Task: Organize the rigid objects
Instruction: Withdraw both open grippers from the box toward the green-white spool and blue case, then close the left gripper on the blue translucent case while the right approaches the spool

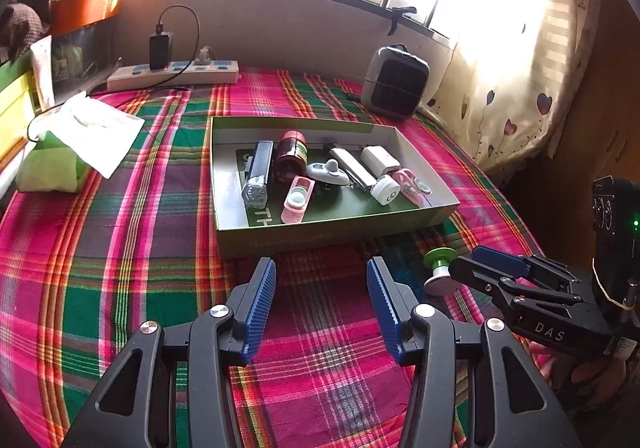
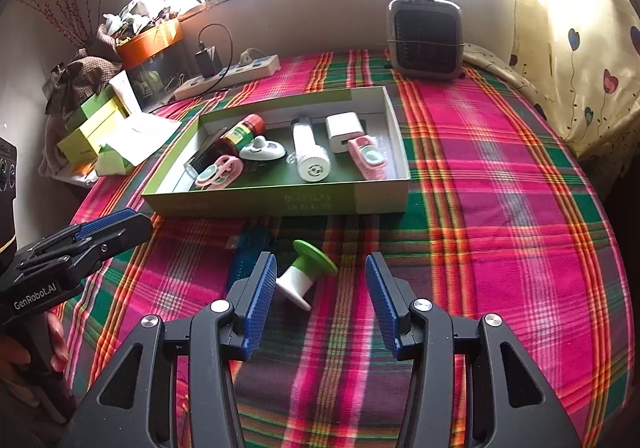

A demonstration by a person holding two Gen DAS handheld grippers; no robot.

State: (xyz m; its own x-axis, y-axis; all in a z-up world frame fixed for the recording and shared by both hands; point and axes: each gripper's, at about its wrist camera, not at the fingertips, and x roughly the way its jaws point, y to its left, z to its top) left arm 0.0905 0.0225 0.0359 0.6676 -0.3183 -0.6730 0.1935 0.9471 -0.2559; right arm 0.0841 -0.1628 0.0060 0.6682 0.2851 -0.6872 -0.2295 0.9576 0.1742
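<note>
2 open, empty grippers [image 1: 321,280] [image 2: 321,276]; green-and-white spool [image 2: 307,275] on its side, green end toward box [image 2: 276,200].

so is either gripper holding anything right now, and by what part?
Nothing is held. The left gripper is open over bare cloth. The right gripper is open too, with the green-and-white spool lying on the cloth between its fingers, not clamped.

A shallow green box [image 2: 276,200] lies on the plaid cloth, holding a dark red-capped bottle [image 2: 240,134], a white bottle [image 2: 308,152], two pink cases [image 2: 219,172] [image 2: 366,158], a white adapter [image 2: 343,130] and a grey-white knob [image 2: 262,148]. Just near of it lie a green-and-white spool [image 2: 306,274], tipped over, and a blue translucent piece [image 2: 248,252].
</note>
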